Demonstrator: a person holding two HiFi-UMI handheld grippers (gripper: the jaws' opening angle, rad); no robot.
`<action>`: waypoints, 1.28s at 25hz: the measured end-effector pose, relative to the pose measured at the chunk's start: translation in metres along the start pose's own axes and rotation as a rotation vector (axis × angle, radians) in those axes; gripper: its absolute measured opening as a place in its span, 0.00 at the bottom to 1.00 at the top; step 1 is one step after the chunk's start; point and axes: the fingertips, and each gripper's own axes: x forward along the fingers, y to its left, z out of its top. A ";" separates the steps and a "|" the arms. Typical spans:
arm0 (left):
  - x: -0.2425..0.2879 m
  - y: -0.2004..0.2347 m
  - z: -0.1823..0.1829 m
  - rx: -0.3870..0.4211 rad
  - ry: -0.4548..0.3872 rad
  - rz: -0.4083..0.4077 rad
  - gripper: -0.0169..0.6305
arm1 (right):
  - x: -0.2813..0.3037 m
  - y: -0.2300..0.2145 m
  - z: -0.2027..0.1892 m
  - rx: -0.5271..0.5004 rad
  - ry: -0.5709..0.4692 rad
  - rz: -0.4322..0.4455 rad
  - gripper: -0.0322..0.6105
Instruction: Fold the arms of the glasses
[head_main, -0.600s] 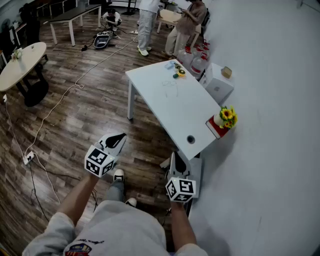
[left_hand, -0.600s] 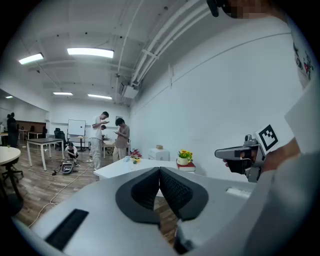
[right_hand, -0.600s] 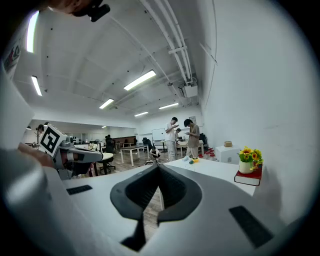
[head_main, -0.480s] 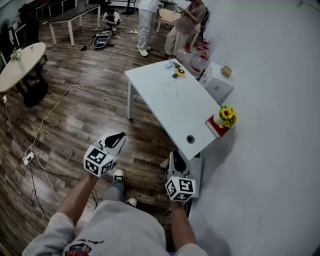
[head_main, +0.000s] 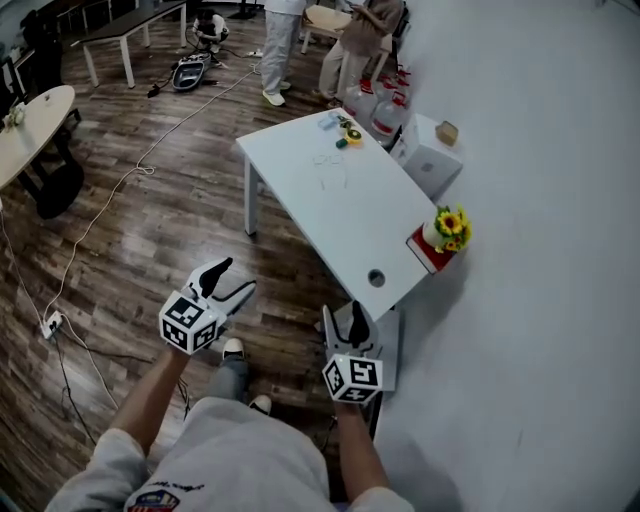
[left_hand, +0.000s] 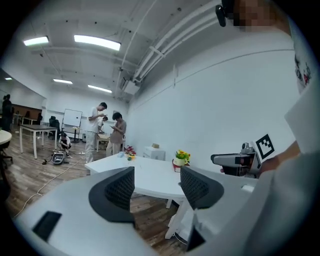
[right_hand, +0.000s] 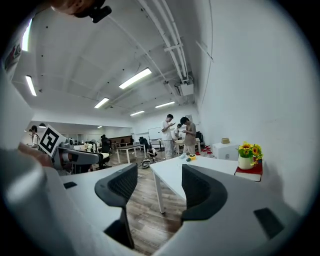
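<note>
left gripper (head_main: 235, 276): jaws apart, nothing between them. Held out at waist level, near side of the table, touching nothing.
right gripper (head_main: 343, 318): jaws wide apart too, empty. Sits just beside the table's near corner, to the right of the left one.
why held so: reads as a carry/approach posture. Both are pre-opened for a thin target and no reach has begun.
glasses (head_main: 332, 172): faint thin-wire outline lying flat on the far half of the table, well apart from both grippers. Too small to tell if the arms are open or folded.
table (head_main: 300, 200): white, smooth rectangular top on slim legs, right side against the wall. Round cable hole (head_main: 376, 278) at the near end.
why placed so: glasses sit on a bare stretch, so probably both jaws can come in unobstructed.
clutter: small coloured items (head_main: 345, 130) at the far end. Yellow flowers in a white pot (head_main: 447, 228) on a red book (head_main: 425, 250) at the right edge.
pads (left_hand: 120, 187): black, curved, fine mesh texture. Likely enough bite on a thin frame.
floor (head_main: 150, 230): dark wood planks, pale cable (head_main: 100, 225) trailing on the left.
</note>
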 end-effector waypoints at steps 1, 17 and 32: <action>0.006 0.005 -0.002 -0.005 0.007 -0.008 0.44 | 0.006 -0.002 -0.002 0.003 0.010 -0.006 0.47; 0.115 0.148 0.048 0.022 0.042 -0.154 0.44 | 0.181 -0.011 0.050 -0.038 0.023 -0.093 0.47; 0.159 0.236 0.052 -0.016 0.064 -0.213 0.44 | 0.269 -0.001 0.047 0.024 0.034 -0.160 0.46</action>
